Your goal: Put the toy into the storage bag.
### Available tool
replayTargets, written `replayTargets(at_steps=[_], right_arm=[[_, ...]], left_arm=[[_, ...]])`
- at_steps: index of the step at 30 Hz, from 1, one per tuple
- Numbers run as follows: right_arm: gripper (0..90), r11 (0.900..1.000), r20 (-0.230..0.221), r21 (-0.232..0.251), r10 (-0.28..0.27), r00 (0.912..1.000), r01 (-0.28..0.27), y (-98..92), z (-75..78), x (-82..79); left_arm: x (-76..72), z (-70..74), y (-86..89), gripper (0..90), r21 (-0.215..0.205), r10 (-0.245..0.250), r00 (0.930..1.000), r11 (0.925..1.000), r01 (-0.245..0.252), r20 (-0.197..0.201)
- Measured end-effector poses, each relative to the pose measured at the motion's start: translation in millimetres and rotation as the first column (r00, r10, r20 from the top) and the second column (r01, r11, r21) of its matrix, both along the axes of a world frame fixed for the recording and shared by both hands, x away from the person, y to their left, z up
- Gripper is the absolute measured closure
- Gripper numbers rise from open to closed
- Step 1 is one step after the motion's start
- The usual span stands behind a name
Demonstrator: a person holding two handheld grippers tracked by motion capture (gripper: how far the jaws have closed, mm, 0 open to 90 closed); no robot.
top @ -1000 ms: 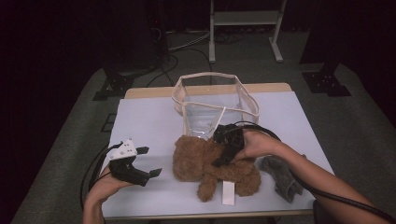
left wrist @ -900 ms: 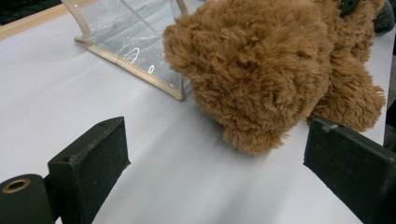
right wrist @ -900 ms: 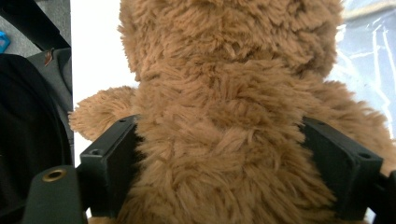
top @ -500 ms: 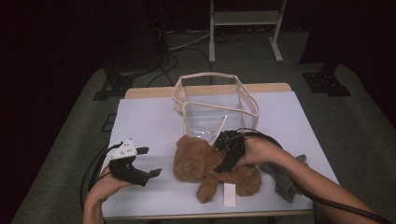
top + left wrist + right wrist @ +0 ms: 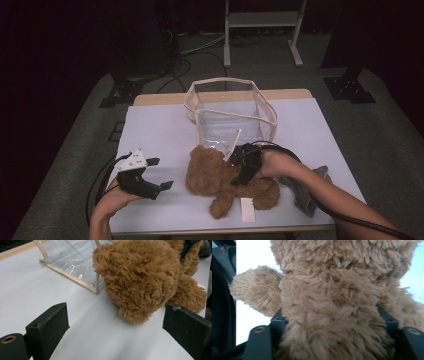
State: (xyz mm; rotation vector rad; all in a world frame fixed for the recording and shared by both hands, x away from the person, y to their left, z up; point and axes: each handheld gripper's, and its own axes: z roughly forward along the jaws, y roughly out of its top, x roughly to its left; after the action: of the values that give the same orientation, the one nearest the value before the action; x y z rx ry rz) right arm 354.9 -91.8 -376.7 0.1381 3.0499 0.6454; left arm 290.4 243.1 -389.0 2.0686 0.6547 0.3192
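- Closing around the body of the brown teddy bear [image 5: 227, 180], the right claw [image 5: 244, 170] has its jaws on both sides of the fur; in the right gripper view the plush [image 5: 332, 315] bulges between them. The jaws have just been closing, and the pads now seem to press into the fur, so I judge it as a grip on the bear.
- The bear lies on the white table [image 5: 160, 130], near the front edge, just in front of the clear bag [image 5: 230, 107] with the cream trim. Its head points toward the left claw.
- The left claw [image 5: 150, 175] rests open at the left side of the table, apart from the bear, with nothing between its jaws. In the left gripper view the bear's head [image 5: 140, 282] is near but not touched.
- A grey cloth [image 5: 307, 192] lies beside the right forearm.
- Risk: the jaws may catch only the loose fur and not the body, so the bear can slip out when it is lifted.
- Risk: the bag stands very close and looks light; a hanging leg or the white label [image 5: 247, 210] can push or tip it.
- Compared with one second ago, the right hand has settled lower on the bear and the jaws are narrower. The left claw, the bag and the bear have stayed in place.
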Motion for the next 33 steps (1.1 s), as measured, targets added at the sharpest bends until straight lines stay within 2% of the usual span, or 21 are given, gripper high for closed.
replayTargets(at_steps=[4, 8, 12, 13, 17, 21, 24, 26, 33], right_arm=[[38.8, 1.0, 0.004, 0.013, -0.002, 1.0, 0.002, -2.9, 0.1, 1.4], [45.4, 0.999, -0.016, 0.032, -0.007, 0.9998, 0.008, -6.1, 1.9, 4.7], [50.7, 1.0, -0.033, 0.03, -0.002, 0.9995, 0.003, -6.5, 7.1, 6.9], [52.5, 1.0, -0.023, 0.03, 0.006, 0.9997, -0.005, -6.3, 9.7, 6.4], [54.6, 0.999, -0.036, 0.039, 0.015, 0.9992, -0.013, -7.3, 17.1, 8.7], [55.9, 0.998, -0.067, 0.058, -0.002, 0.9978, 0.006, -9.7, 21.4, 13.7], [56.9, 0.998, -0.08, 0.062, 0.018, 0.9967, -0.013, -9.7, 26.0, 13.9], [57.4, 0.998, -0.076, 0.059, 0.039, 0.9963, -0.035, -8.9, 29.0, 12.7], [58.7, 0.996, -0.072, 0.075, 0.046, 0.9964, -0.04, -11.4, 45.1, 10.0]], left_arm=[[0.2, -0.6, 0.0, 5.6, 0.007, 0.001, 1.0, 1.0, -0.001, -0.001], [0.5, -1.1, -0.5, 5.6, 0.004, 0.002, 1.0, 1.0, -0.002, 0.001], [-0.1, -0.1, 0.8, 5.6, 0.011, 0.005, 1.0, 0.9999, -0.005, 0.001], [-0.2, 0.2, 1.4, 5.6, 0.009, 0.007, 1.0, 0.9999, -0.007, 0.003], [-0.4, 0.7, 3.1, 5.6, 0.001, 0.016, 0.9998, 0.9999, -0.016, 0.007], [-0.7, 1.3, 4.9, 5.6, 0.003, 0.02, 0.9998, 0.9998, -0.02, 0.008], [-1.0, 1.9, 6.4, 5.6, 0.002, 0.025, 0.9996, 0.9997, -0.025, 0.013], [-1.4, 2.6, 7.4, 5.6, 0.002, 0.028, 0.9995, 0.9996, -0.029, 0.015], [-2.5, 3.6, 10.7, 5.6, 0.003, 0.039, 0.999, 0.9992, -0.039, 0.02]])
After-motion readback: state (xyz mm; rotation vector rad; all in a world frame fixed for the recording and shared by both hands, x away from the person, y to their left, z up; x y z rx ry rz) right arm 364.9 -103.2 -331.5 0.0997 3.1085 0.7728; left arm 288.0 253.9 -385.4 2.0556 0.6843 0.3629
